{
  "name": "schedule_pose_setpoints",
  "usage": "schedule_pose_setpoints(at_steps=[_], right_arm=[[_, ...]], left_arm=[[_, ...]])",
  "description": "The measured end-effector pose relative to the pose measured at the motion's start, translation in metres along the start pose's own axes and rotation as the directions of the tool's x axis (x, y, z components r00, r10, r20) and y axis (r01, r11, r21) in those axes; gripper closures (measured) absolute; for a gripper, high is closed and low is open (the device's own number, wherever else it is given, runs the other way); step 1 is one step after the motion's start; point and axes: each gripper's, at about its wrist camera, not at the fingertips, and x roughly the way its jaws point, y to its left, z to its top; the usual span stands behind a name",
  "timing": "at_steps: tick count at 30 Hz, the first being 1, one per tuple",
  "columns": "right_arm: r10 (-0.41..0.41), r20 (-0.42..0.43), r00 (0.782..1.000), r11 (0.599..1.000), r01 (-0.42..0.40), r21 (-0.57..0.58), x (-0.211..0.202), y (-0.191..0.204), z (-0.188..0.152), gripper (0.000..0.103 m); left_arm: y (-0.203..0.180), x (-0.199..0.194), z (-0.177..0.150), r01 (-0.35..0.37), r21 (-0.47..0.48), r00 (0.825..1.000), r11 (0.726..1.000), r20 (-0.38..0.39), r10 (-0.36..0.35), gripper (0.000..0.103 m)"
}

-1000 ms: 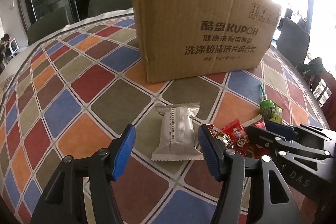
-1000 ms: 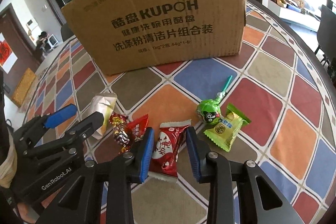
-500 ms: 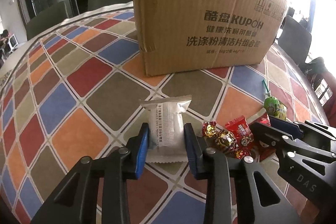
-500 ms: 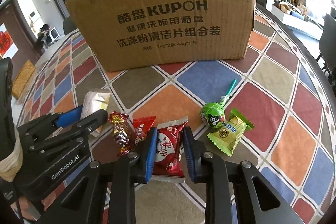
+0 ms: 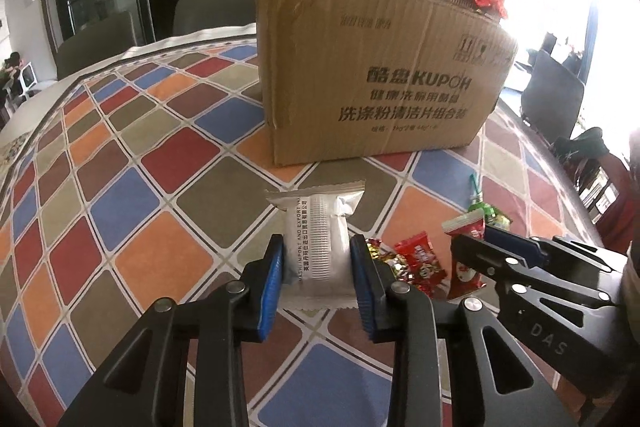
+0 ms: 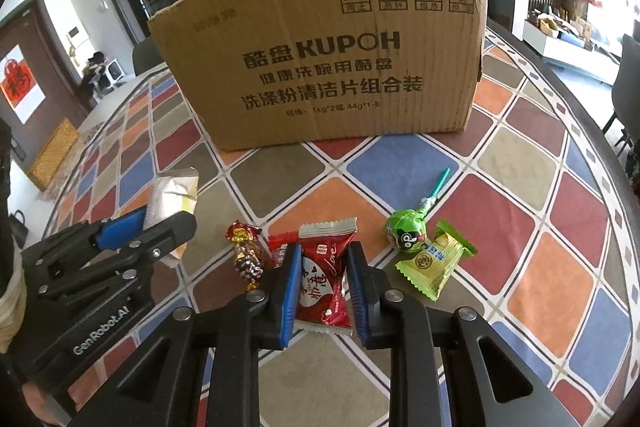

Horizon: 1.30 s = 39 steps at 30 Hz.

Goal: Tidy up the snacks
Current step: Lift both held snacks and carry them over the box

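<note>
Both grippers were clamped on snacks. Left gripper [image 5: 318, 267], its jaws having just been closing, pinched the silver packet [image 5: 318, 239] across its short sides, long axis running straight ahead. Right gripper [image 6: 322, 277] gripped the red wrapper [image 6: 324, 275] the same way. Cardboard box [image 6: 332, 67] stood directly ahead of both and above the held snacks, open top facing up. Right gripper appeared marginally nearer. Green lollipop [image 6: 406, 233] and green sachet [image 6: 434, 261] lay on the tabletop [image 6: 520, 211], just right of that gripper.
</note>
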Motion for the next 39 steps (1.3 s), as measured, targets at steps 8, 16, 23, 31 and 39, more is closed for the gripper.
schedule_pose_setpoints(at_steps=[8, 16, 23, 31, 39], right_arm=[[0.011, 0.052, 0.999, 1.000, -0.011, -0.012, -0.019, 0.001, 0.004, 0.079], [0.026, 0.131, 0.991, 0.999, -0.023, -0.029, -0.046, 0.001, 0.018, 0.079], [0.035, 0.198, 0.980, 0.999, -0.027, -0.043, -0.064, 0.002, 0.034, 0.079], [0.035, 0.275, 0.961, 0.998, -0.022, -0.052, -0.080, 0.000, 0.059, 0.079], [0.030, 0.327, 0.945, 0.998, -0.010, -0.062, -0.089, 0.002, 0.092, 0.079]], left_arm=[[-0.007, -0.020, 0.008, 0.016, 0.005, 0.999, 1.000, 0.050, -0.016, 0.070], [-0.014, -0.045, 0.027, 0.015, 0.023, 0.992, 1.000, 0.125, -0.018, 0.070], [-0.020, -0.060, 0.045, 0.008, 0.037, 0.983, 0.999, 0.181, -0.015, 0.070], [-0.021, -0.071, 0.078, -0.007, 0.046, 0.969, 0.999, 0.247, -0.005, 0.070], [-0.021, -0.073, 0.113, -0.012, 0.053, 0.961, 0.999, 0.276, -0.003, 0.070]])
